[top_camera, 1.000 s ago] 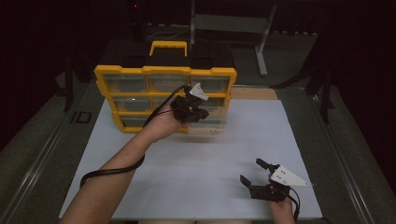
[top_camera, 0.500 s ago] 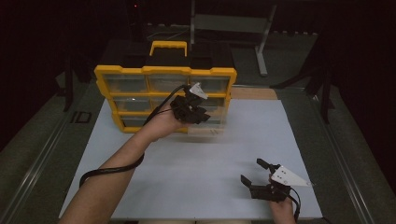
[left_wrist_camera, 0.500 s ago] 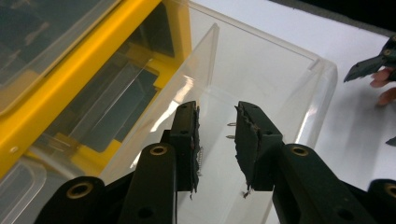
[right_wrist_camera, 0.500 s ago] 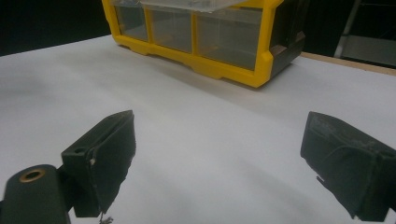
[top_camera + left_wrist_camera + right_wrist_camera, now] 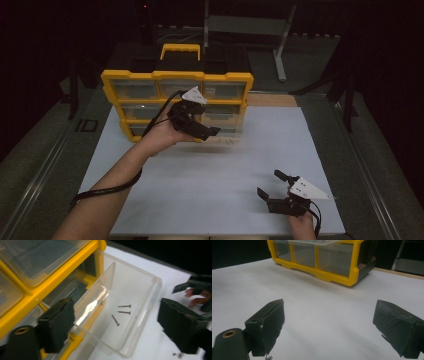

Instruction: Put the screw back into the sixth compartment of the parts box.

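A yellow organiser cabinet (image 5: 150, 80) with clear drawers stands at the back of the white table. One clear drawer (image 5: 130, 315) is pulled out of its lower row, with three small screws (image 5: 120, 313) lying in it. My left gripper (image 5: 202, 129) hovers in front of the cabinet, over that drawer. Its jaws have just been opening and now stand wide, with the drawer's near part between them and the pads (image 5: 58, 327) off it. My right gripper (image 5: 277, 187) rests open near the front right of the table with nothing between its pads (image 5: 268, 322).
The white table top (image 5: 240, 170) runs between the cabinet and my right hand. A black case with a yellow handle (image 5: 180, 50) sits behind the cabinet. A few tiny dark bits (image 5: 178, 355) lie on the table beside the drawer.
My left hand has drawn back a little from the cabinet front and its jaws have spread apart. The right hand has kept still.
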A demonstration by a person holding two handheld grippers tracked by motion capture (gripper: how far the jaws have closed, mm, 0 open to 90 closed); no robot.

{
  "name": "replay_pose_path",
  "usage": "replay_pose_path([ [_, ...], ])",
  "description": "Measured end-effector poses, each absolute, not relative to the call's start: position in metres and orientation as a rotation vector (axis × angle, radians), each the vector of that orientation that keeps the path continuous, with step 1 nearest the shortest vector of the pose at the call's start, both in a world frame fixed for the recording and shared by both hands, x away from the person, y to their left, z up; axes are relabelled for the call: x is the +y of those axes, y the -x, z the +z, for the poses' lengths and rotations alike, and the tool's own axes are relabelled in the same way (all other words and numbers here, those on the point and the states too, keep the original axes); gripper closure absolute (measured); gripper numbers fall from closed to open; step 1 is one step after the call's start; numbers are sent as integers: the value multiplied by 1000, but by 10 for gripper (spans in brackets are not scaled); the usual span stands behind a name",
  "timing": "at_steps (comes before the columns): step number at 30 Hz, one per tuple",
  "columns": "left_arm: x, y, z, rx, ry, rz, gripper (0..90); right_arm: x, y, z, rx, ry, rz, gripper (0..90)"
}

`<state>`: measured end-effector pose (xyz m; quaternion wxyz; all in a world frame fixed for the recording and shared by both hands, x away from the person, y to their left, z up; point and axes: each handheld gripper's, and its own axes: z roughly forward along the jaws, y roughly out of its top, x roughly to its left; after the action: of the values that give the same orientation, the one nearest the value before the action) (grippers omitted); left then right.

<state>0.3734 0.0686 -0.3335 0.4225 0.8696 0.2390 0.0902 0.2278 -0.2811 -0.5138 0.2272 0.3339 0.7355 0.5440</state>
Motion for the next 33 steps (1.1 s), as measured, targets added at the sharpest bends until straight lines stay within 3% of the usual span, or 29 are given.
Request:
replay_pose_path([
  [4,81,-366,-333,597,-2134,201,13,-281,-228,-514,2025,-921,1499,106],
  [20,128,-325,-353,562,-2009,256,11,-281,-228,-514,2028,-924,1497,106],
  [33,164,-292,-394,565,-1985,244,12,-280,-227,-514,2032,-911,1487,106],
])
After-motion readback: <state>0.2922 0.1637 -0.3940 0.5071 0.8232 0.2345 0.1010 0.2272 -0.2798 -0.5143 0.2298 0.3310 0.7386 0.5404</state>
